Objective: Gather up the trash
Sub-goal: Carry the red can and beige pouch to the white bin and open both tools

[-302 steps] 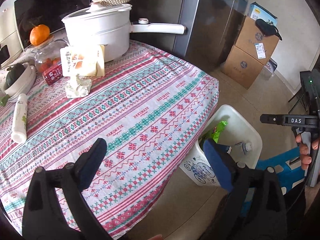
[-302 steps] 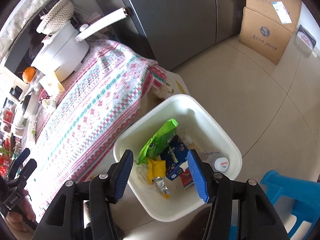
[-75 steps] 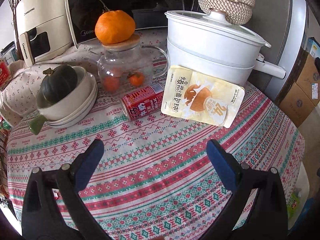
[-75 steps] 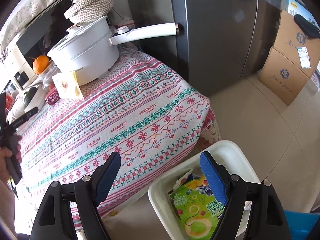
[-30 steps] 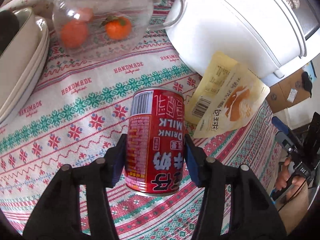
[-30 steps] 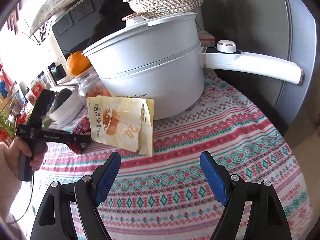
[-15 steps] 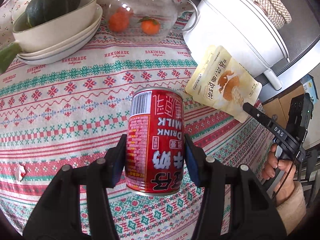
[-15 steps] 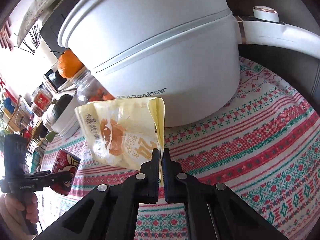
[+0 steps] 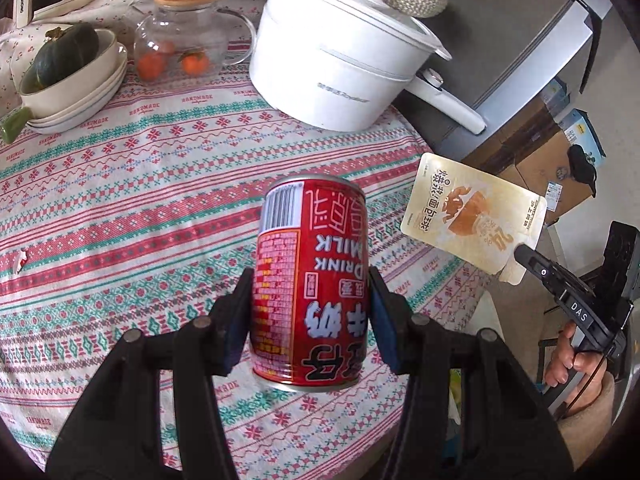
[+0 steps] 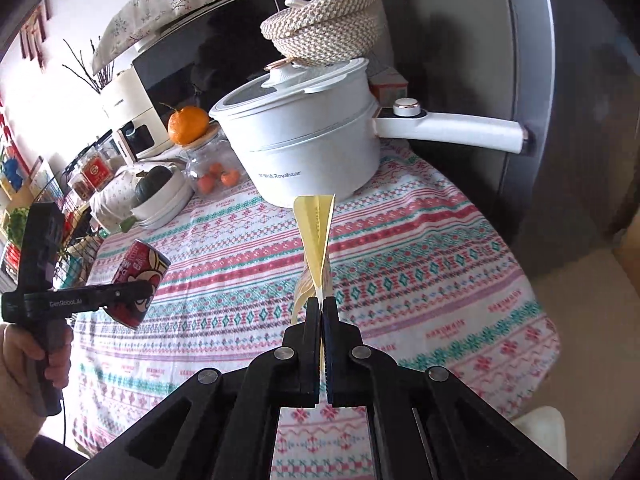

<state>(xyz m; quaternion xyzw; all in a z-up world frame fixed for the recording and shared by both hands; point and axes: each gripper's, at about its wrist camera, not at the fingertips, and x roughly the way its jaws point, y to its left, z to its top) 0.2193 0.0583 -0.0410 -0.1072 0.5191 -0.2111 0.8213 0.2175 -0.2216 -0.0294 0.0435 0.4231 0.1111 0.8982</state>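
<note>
My left gripper (image 9: 310, 304) is shut on a red milk drink can (image 9: 312, 280) and holds it above the patterned tablecloth (image 9: 120, 208). The can also shows at the left of the right wrist view (image 10: 138, 280), in the left gripper (image 10: 132, 292). My right gripper (image 10: 322, 308) is shut on a yellow snack pouch (image 10: 316, 232), seen edge-on and lifted off the table. In the left wrist view the pouch (image 9: 472, 224) hangs past the table's right edge from the right gripper (image 9: 520, 254).
A white electric pot (image 9: 340, 64) with a long handle (image 10: 452, 128) and a woven lid stands at the back. A glass teapot (image 9: 180, 48) with an orange on top and stacked bowls (image 9: 68, 88) with a squash stand left. Cardboard boxes (image 9: 548, 160) stand on the floor.
Both grippers have lifted and drawn back from the pot. The pouch has left the pot's side and now hangs in the air. The can stays held.
</note>
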